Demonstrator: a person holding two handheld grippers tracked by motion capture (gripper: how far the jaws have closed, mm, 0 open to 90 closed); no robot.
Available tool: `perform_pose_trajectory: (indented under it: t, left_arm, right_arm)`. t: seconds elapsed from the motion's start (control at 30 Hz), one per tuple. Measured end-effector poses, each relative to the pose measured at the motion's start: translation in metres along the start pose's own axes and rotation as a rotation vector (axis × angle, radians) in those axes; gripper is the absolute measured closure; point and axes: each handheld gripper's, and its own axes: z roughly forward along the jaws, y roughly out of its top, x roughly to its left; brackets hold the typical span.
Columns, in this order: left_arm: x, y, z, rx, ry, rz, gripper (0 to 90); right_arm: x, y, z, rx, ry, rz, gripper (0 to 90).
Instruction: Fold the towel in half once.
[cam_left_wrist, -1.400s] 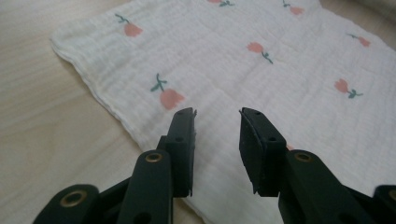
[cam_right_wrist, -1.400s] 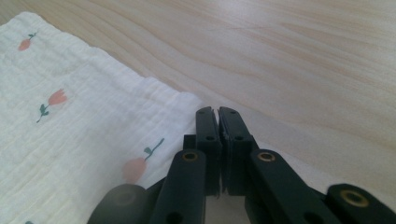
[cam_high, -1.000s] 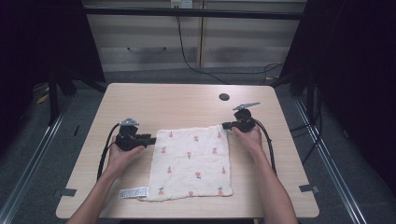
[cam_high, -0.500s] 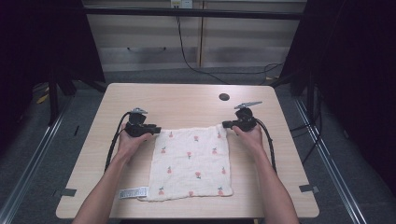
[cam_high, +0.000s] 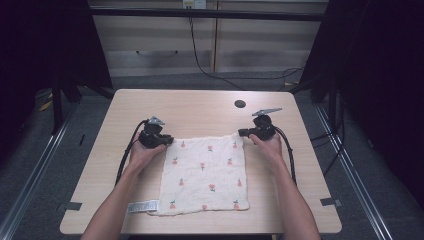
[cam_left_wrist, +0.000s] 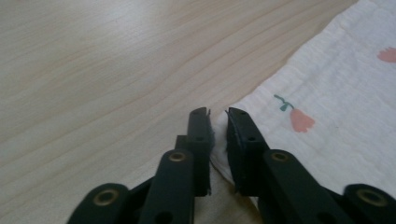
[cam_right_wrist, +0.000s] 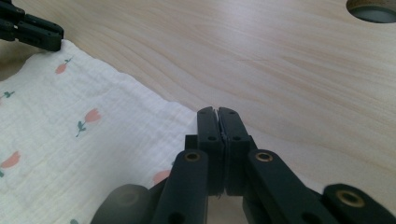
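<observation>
Nearest edge first: the cloth (cam_high: 205, 175), white with small pink flowers, lies flat on the tabletop (cam_high: 200, 107), its near hem close to the person's side, a white label (cam_high: 142, 206) sticking out at the near-left corner. That near half looks unchanged against the earlier high views.

The change is at the far edge. One second ago the left gripper (cam_high: 159, 140) sits lower and further out to the left, with the far-left corner pulled toward it. Now it is up level with the right gripper (cam_high: 246, 132), and the far hem runs nearly straight between them. The cloth outline is squarer, the left side no longer splayed.

Left gripper view: the fingers (cam_left_wrist: 201, 135) stand narrowly apart, a thin gap between the tips, the far-left cloth corner (cam_left_wrist: 229, 140) lying in that gap. Whether they pinch it or have just let go, cannot tell for sure; it looks like a loose or releasing hold.

Right gripper view: the fingers (cam_right_wrist: 218, 135) are pressed together, the far-right corner of the cloth (cam_right_wrist: 93, 135) running under them, so judged clamped on the cloth. The left gripper's tips (cam_right_wrist: 44, 37) show across at the far corner.

Meaning: the spreading step looks about finished, the cloth squared and flat. Likely next is release, or a fold of the far edge toward the near hem.

Beyond, bare tabletop with a dark round hole (cam_high: 240, 104).
</observation>
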Motion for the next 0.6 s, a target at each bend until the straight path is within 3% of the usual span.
perform_pose_trajectory:
  t: [0.07, 0.23, 0.4, 0.6]
  left_arm:
    - [-0.001, 0.000, 0.001, -0.009, -0.005, -0.027, 85.7]
    - [0.005, -0.002, -0.003, -0.034, -0.062, -0.097, 86.4]
    - [0.005, 0.005, -0.019, -0.094, -0.103, -0.108, 86.5]
    - [0.006, 0.010, -0.036, -0.145, -0.117, -0.104, 86.5]
  right_arm:
    - [0.000, 0.000, -0.001, -0.002, -0.001, -0.001, 88.9]
    - [0.001, 0.002, -0.003, -0.010, 0.003, -0.005, 88.9]
    - [0.002, 0.004, -0.007, -0.019, 0.005, -0.008, 89.0]
    - [0.004, 0.007, -0.015, -0.037, 0.005, -0.017, 89.0]
